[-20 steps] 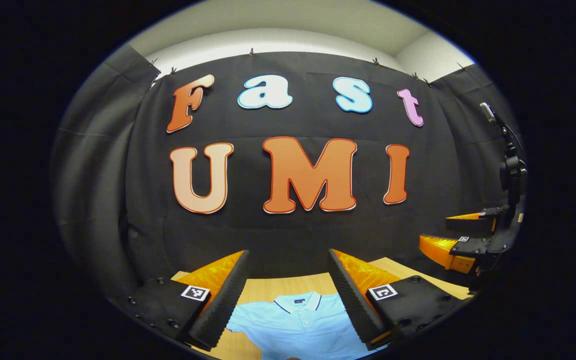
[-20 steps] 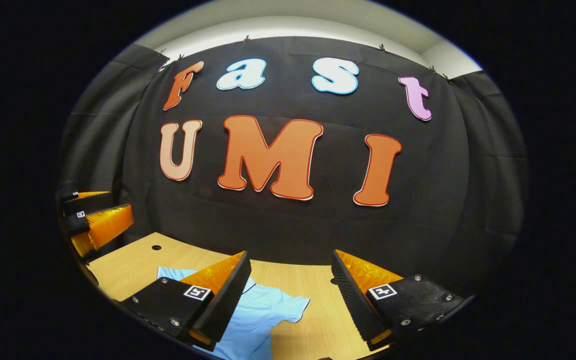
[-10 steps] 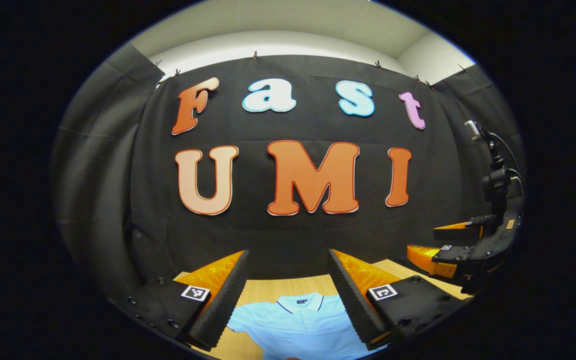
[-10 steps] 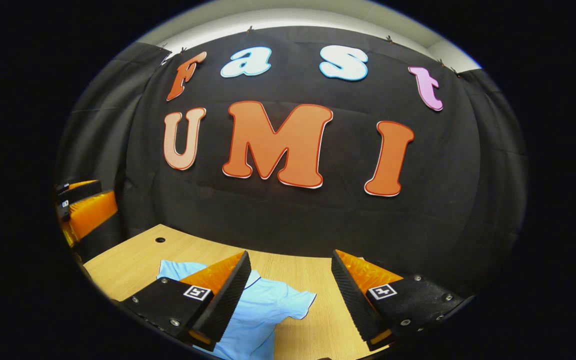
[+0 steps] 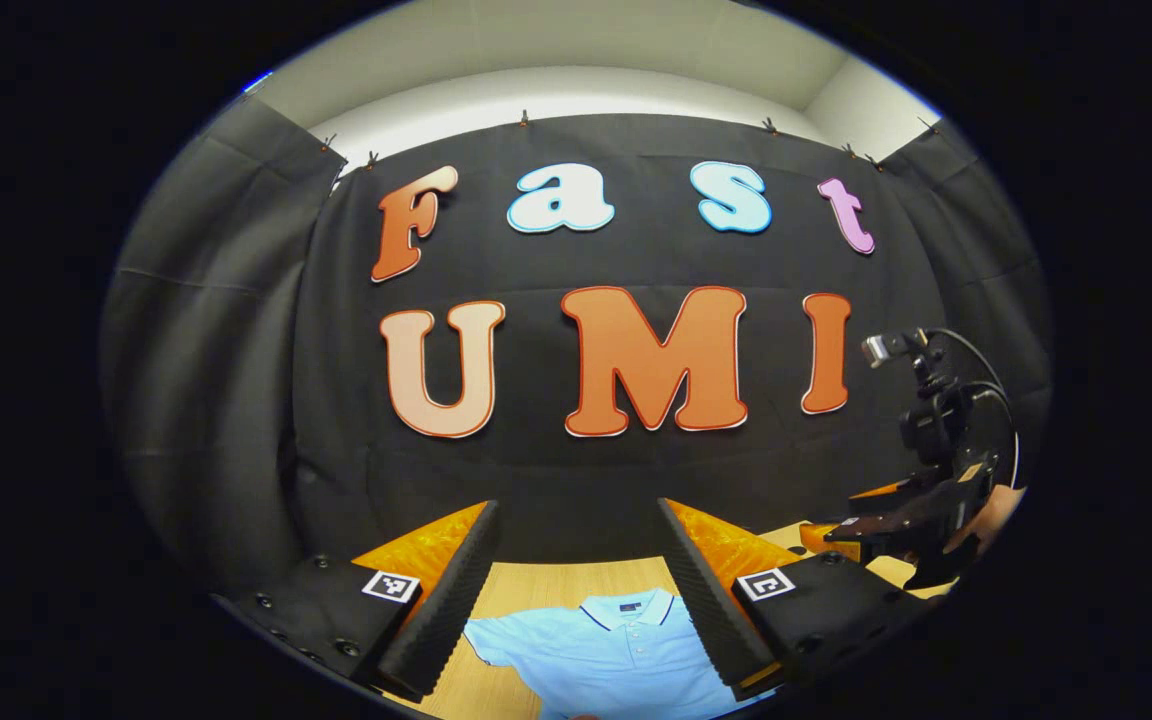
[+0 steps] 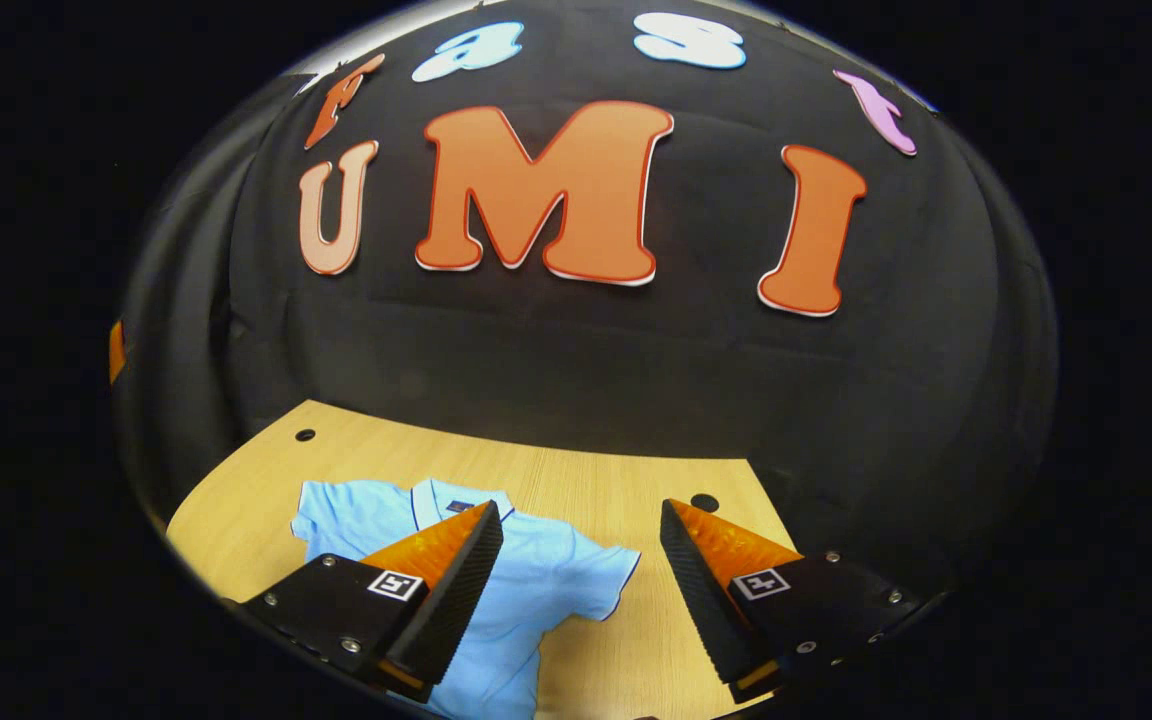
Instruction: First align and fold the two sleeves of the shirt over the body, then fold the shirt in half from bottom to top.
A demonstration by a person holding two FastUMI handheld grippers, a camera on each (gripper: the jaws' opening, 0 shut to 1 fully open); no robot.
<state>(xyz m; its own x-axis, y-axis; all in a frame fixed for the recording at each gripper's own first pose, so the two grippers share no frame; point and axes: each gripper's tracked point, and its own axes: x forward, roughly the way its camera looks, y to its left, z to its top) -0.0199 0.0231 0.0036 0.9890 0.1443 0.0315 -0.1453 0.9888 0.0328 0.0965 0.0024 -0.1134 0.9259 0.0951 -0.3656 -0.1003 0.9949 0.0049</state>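
A light blue polo shirt [image 5: 601,655] lies flat on the wooden table [image 5: 536,578], collar toward the back wall, sleeves spread out. My left gripper [image 5: 576,590] hangs open above it, the collar showing between its fingers. In the right gripper view the shirt [image 6: 536,580] lies below and left, its right sleeve [image 6: 596,585] spread on the table [image 6: 586,480]. My right gripper [image 6: 576,590] is open above that sleeve, holding nothing. The right gripper [image 5: 896,525] also appears at the far right of the left gripper view, held by a hand [image 5: 996,510].
The black cloth wall stands close behind the table's far edge. Two small round holes [image 6: 305,435] [image 6: 704,501] sit in the tabletop near its back corners. Bare wood lies to the right of the shirt in the right gripper view.
The right gripper has tilted downward and lowered, so more of the table and shirt shows in its view. The left gripper has shifted slightly; both stay open.
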